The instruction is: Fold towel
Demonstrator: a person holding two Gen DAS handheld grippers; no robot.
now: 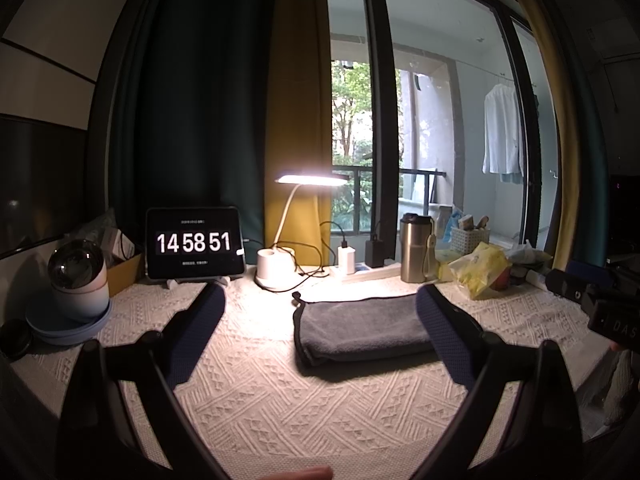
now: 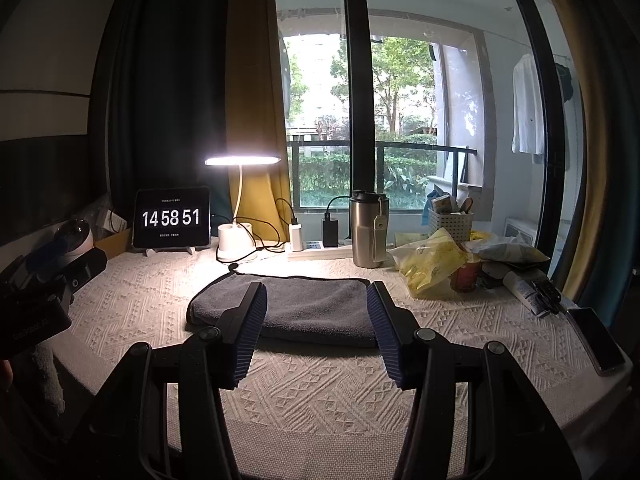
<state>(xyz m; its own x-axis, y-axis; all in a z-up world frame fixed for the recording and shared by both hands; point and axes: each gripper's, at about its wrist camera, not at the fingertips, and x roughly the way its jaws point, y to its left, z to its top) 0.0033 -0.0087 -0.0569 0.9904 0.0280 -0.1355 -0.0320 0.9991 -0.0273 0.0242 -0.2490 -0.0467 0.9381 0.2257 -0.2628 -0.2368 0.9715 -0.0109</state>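
Both grippers are held level above the table, jaws spread apart and gripping nothing: the left gripper [image 1: 320, 332] and the right gripper [image 2: 316, 332]. A grey, plush towel [image 2: 304, 304], folded into a rectangle, lies flat on the cream woven tablecloth [image 2: 320, 392], ahead of the ribbed blue pads [image 2: 248, 340].

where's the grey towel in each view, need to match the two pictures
Left wrist view: the towel lies folded right of centre, its right end behind the right finger of the open left tongs.
Right wrist view: the towel lies at centre, between the fingers of the open right tongs.
Shared landmark: the lit desk lamp behind it.
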